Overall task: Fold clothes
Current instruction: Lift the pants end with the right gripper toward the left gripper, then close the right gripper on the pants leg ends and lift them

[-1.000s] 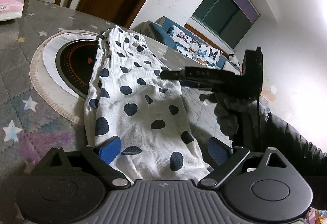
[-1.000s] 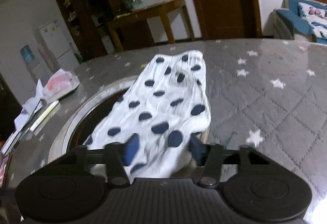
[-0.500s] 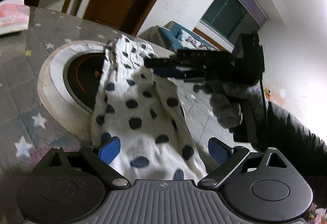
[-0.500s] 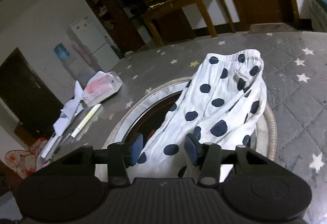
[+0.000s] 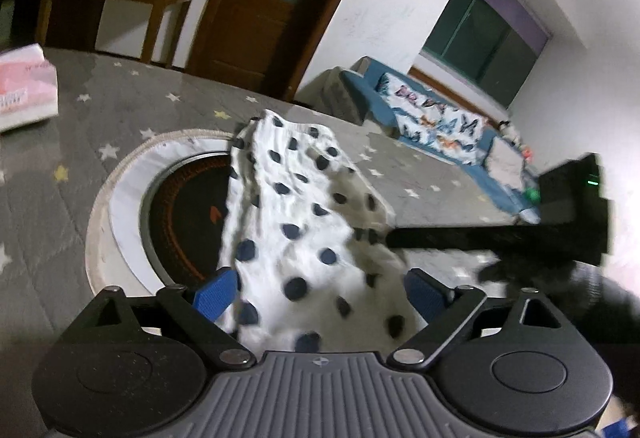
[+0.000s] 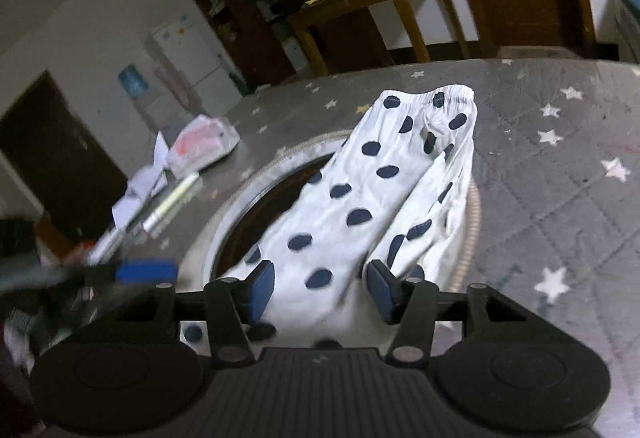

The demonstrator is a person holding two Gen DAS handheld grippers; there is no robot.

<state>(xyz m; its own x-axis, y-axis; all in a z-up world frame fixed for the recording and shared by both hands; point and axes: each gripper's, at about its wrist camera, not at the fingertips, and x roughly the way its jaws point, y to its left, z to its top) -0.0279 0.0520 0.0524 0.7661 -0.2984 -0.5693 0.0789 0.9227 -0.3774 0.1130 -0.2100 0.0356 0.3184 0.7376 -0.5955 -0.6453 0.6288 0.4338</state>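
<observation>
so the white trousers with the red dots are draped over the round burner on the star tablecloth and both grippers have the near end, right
Nearly. The dots are dark navy blue, not red; both wrist views show it. The rest holds: the white trousers lie across the round burner on the star tablecloth, with the near end between the fingers of the left gripper and the right gripper.

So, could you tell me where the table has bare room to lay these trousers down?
Bare quilted cover lies right of the polka-dot trousers. The left is crowded: round inset, tissue pack, papers and pens.
</observation>
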